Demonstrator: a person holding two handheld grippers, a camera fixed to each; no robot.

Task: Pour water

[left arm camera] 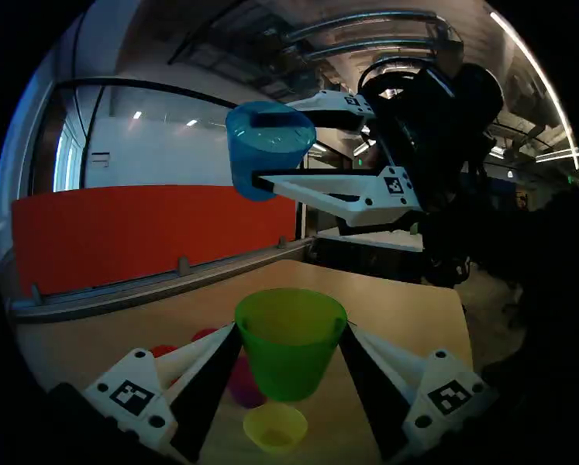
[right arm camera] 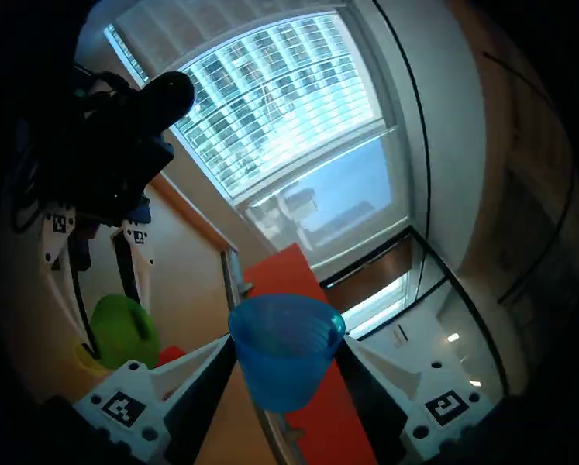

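In the left gripper view my left gripper (left arm camera: 289, 353) is shut on an upright green cup (left arm camera: 291, 341), held a little above the wooden table (left arm camera: 398, 310). Higher up, my right gripper (left arm camera: 270, 151) is shut on a blue cup (left arm camera: 266, 147), tipped on its side with its mouth turned away from the green cup. In the right gripper view the blue cup (right arm camera: 285, 356) sits between my right gripper's (right arm camera: 287, 364) fingers. The green cup (right arm camera: 122, 329) and my left gripper (right arm camera: 103, 310) appear at the left, with a hand behind them.
A yellow cup (left arm camera: 275, 428), a purple cup (left arm camera: 245, 385) and red pieces (left arm camera: 165, 350) lie on the table below the green cup. An orange partition (left arm camera: 149, 229) with a metal rail lines the table's far side. A bright window (right arm camera: 289, 124) stands beyond.
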